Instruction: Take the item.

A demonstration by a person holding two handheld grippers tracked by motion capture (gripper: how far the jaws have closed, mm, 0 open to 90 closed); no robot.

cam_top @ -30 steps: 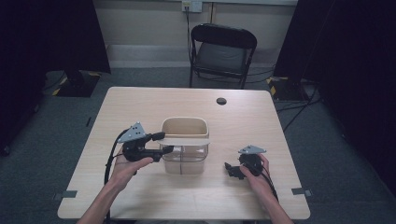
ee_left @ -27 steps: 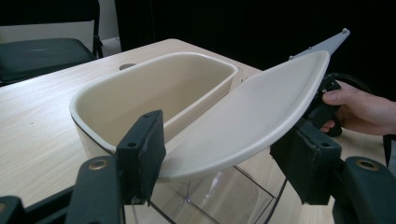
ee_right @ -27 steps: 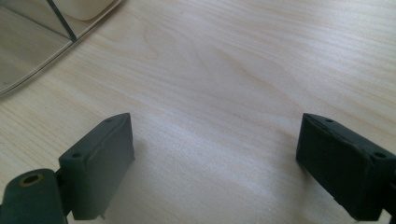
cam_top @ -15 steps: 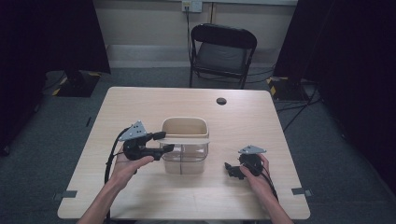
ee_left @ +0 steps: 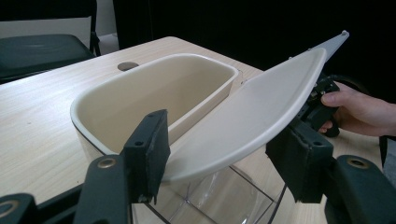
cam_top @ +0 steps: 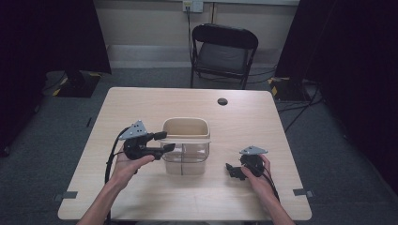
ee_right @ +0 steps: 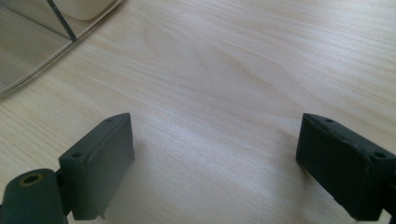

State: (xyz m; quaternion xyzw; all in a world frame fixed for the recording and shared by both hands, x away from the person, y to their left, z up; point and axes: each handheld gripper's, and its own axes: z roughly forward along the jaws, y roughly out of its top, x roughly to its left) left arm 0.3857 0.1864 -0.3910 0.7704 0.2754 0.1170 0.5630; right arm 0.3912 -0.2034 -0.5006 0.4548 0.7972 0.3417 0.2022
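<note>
The person is working on the clear container [cam_top: 185, 154] with the beige insert, sitting mid-tabletop [cam_top: 141, 105]. The left tool [ee_left: 224, 158] is reaching in at its near rim, jaws spread wide either side of the beige flap lid [ee_left: 243, 126], which is tilting up half open, not yet pinched. The right tool [cam_top: 233, 171] is resting off to the container's other side, jaws wide apart over bare wood, gripping nothing. I'd judge the lid step is in hand; next, the left jaws need to close on the flap's edge.
</note>
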